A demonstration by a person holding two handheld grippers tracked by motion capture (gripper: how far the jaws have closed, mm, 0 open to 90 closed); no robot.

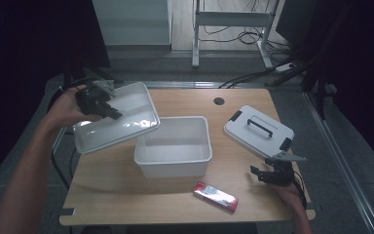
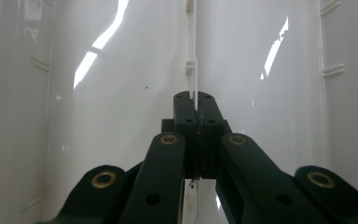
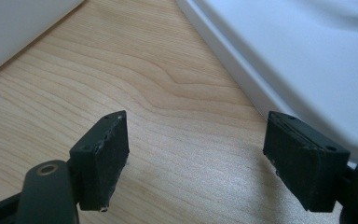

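My left tongs (image 1: 111, 113) clamped on white tray's (image 1: 126, 105) divider rib, tray tilted above bench's (image 1: 185, 97) left edge. Right tongs (image 3: 193, 156) apart, near front-right corner.

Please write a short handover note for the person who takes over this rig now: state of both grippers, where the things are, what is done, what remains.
Left gripper: shut on the centre divider of the white inner tray, held tilted above the table's left side.
Right gripper: open, empty, near the table's front right.
White box: mid-table, open.
Lid: lying off the box, to its right.
Red packet: in front of the box.
Done: lid off, tray lifted out.
Left, probably: set the tray down, then handle the packet.
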